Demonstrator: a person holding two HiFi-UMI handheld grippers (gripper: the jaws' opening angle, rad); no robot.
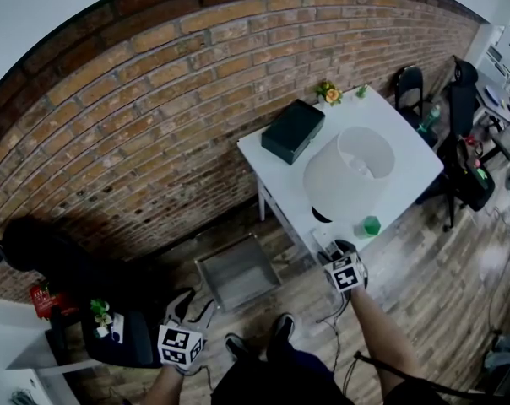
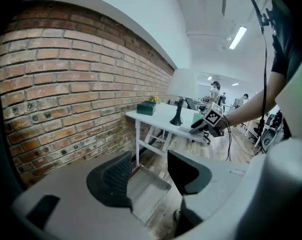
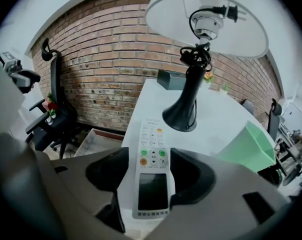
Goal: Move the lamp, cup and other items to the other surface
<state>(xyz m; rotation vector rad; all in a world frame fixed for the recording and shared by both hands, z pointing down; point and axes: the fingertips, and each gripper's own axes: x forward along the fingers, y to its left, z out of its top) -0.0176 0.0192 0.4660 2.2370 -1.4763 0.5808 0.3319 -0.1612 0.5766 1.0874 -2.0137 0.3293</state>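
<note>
Sharing one table: one lamp, one cup, perhaps two plants.

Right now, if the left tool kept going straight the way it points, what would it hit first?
Probably the grey tray on the floor; nothing shows between it and the left tool, though depth is hard to judge.

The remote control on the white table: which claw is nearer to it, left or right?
Right. The right claw has the remote control between its open jaws at the edge of the table. The left claw is far off, over the floor near the grey tray.
</note>
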